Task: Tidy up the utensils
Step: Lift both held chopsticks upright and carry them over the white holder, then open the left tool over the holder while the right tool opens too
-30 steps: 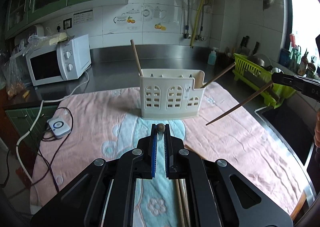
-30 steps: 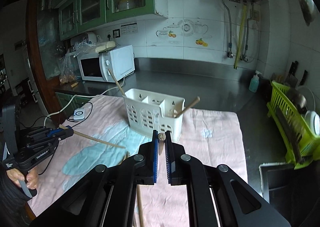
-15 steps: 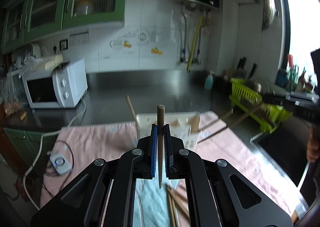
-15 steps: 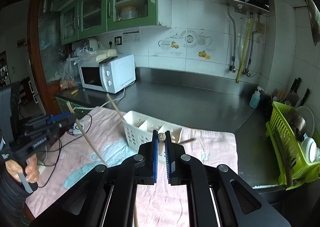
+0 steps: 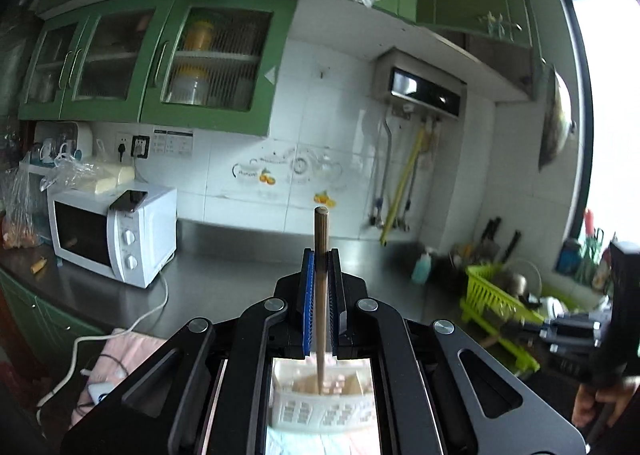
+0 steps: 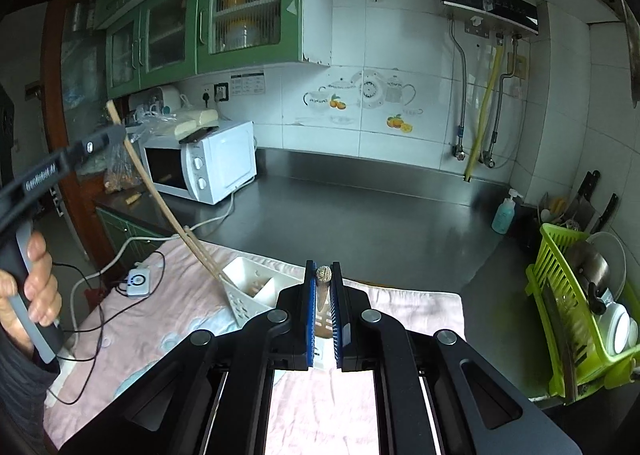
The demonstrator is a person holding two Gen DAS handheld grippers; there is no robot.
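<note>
The left claw (image 5: pixel 321 255) is clamped on a wooden chopstick (image 5: pixel 321 295) that stands nearly upright between its blue pads; the stick's blunt top rises above the fingertips and its lower end hangs over the open top of the white utensil holder (image 5: pixel 320 411), seen through the gap in the claw's frame; whether the tip touches the holder cannot be told; from the right wrist view this same chopstick (image 6: pixel 160 199) slants from the left claw (image 6: pixel 114 133) down toward the near corner of the holder (image 6: pixel 248 295), beside another stick leaning there; the right claw (image 6: pixel 323 275) is clamped on a second chopstick (image 6: pixel 323 287), viewed end-on, just above the holder, which sits on the pink cloth (image 6: pixel 180 303) covering the steel counter (image 6: pixel 380 215). A second ago the left claw's chopstick pointed end-on at the camera with the holder well ahead; now the stick is upright, the holder lies directly beneath, and cabinets fill the left view.
</note>
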